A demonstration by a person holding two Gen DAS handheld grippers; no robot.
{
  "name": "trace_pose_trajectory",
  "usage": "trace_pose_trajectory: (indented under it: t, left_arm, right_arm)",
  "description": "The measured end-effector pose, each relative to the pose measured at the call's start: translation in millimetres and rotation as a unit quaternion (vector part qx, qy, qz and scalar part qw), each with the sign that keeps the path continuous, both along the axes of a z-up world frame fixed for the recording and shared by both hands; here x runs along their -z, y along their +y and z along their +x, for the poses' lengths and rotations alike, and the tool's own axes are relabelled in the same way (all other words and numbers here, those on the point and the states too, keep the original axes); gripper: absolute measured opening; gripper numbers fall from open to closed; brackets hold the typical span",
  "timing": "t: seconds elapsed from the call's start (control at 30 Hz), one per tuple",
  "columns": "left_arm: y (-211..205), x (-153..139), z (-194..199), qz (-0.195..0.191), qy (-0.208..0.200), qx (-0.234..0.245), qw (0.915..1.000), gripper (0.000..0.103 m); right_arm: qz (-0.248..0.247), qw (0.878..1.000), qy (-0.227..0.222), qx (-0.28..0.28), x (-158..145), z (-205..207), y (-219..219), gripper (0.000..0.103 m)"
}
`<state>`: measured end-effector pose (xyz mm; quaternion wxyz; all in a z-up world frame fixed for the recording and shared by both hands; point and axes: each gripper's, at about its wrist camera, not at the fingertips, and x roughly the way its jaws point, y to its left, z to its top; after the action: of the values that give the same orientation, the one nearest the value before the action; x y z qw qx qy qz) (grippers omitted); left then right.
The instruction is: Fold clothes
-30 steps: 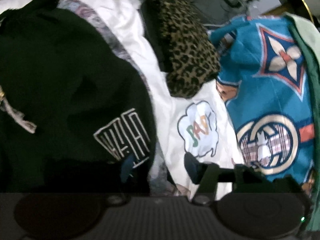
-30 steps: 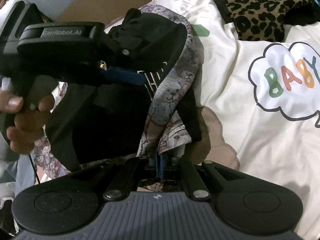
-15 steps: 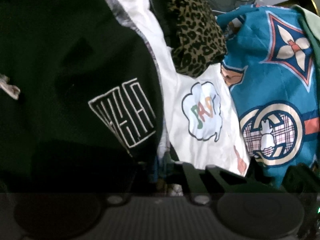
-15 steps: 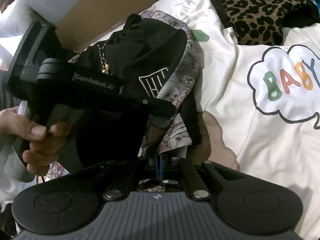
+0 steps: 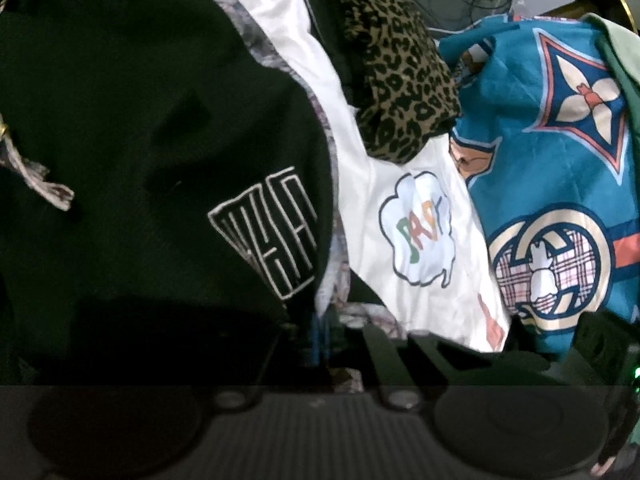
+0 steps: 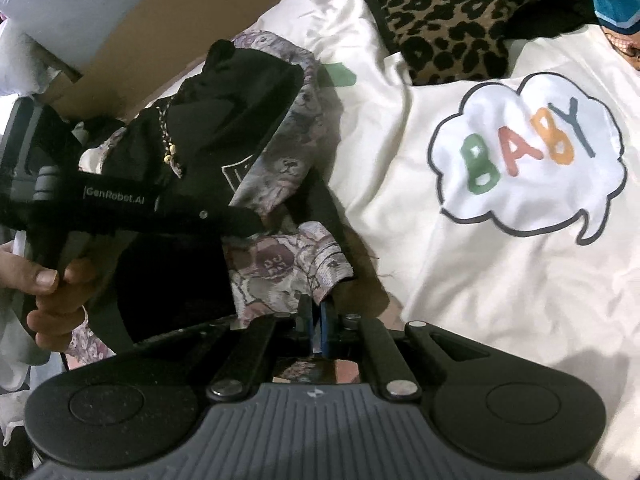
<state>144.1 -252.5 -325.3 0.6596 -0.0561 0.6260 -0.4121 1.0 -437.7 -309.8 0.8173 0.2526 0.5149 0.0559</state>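
A black garment [image 5: 160,140] with a white outlined logo and a grey-purple patterned lining [image 6: 280,168] is held up over a pile of clothes. My left gripper [image 5: 320,334] is shut on its lower edge just beneath the logo. In the right wrist view the left gripper [image 6: 246,224] comes in from the left, held by a hand [image 6: 48,280]. My right gripper [image 6: 316,320] is shut on a patterned fold [image 6: 288,268] of the same garment. The two grippers are close together.
Under the garment lies a white shirt [image 6: 460,280] with a "BABY" cloud print. A leopard-print piece [image 6: 448,20] sits behind it. A teal printed cloth [image 5: 560,168] and a pale green garment [image 5: 624,64] lie to the right. Brown cardboard [image 6: 208,12] is at the back left.
My left gripper was open a second ago; it moved down to the garment's lower edge and shut on it. The right gripper kept its hold and barely moved.
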Motion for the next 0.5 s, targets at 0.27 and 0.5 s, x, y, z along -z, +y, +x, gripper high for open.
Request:
trace_pose_trajectory:
  t: [0.27,0.5]
  left_arm:
    - [2,4,2,0.002,-0.006,-0.005,1.0,0.003]
    - [4,10,6,0.005,-0.011,-0.012,0.9999,0.003]
  right_arm:
    - [-0.015,0.999,-0.03,-0.017,-15,4,-22,0.044]
    - [-0.006,0.998,-0.037,-0.05,-15,24,-25,0.045]
